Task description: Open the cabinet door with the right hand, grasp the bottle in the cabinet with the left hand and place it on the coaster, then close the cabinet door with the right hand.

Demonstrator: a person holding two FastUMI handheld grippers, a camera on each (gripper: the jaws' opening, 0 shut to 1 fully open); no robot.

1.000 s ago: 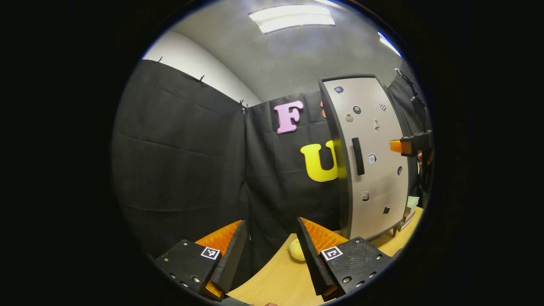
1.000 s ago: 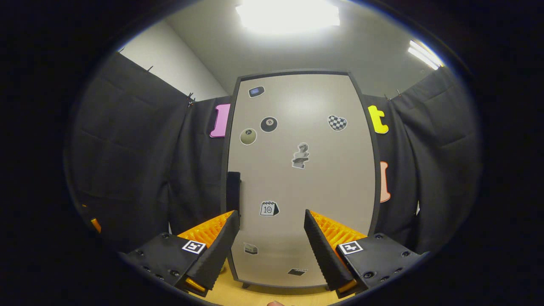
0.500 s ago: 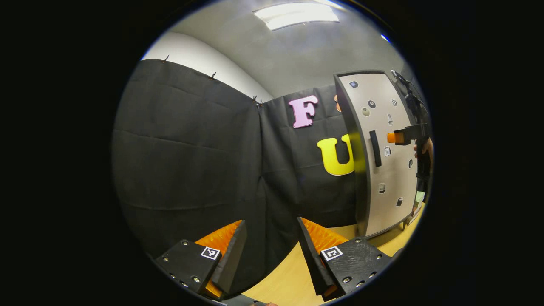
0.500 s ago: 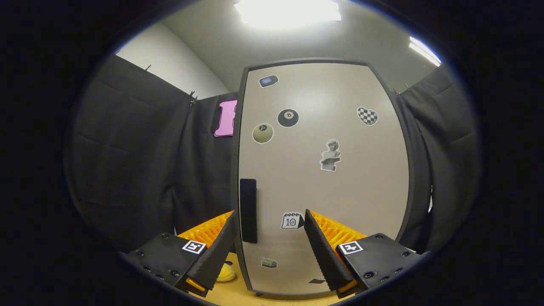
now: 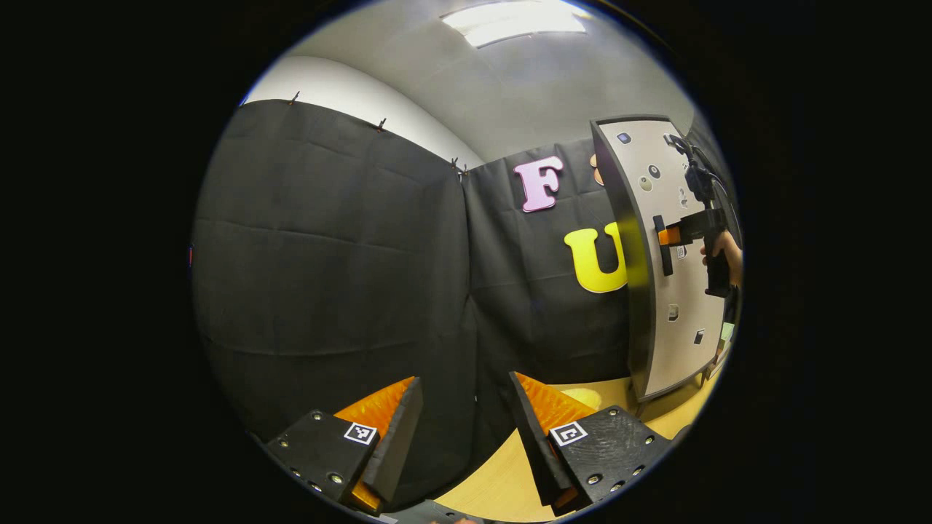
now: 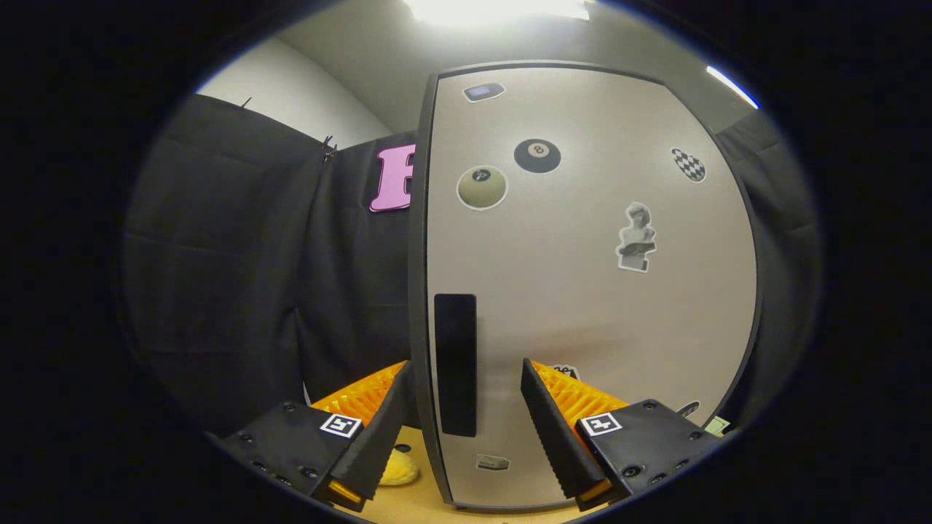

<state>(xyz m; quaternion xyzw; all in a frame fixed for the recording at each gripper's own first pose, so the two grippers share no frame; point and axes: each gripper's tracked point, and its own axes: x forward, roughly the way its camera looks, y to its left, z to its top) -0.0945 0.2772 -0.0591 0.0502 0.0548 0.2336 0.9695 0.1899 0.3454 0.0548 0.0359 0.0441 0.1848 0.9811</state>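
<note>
Facing a closed cabinet door (image 6: 582, 291) in the right gripper view, with the right gripper (image 6: 462, 429) spread wide and straddling the dark upright handle (image 6: 455, 364), neither finger pressing on it. Standing on a wooden table (image 5: 495, 480), the cabinet (image 5: 673, 262). Showing again at the far right of the left gripper view, the right gripper's tips apparently just reaching the handle, though too small there to be sure. Hanging open and empty near the table's edge, the left gripper (image 5: 466, 429), well apart from the cabinet. Peeking out beside the door's lower left corner, a pale yellow object (image 6: 399, 469).
</note>
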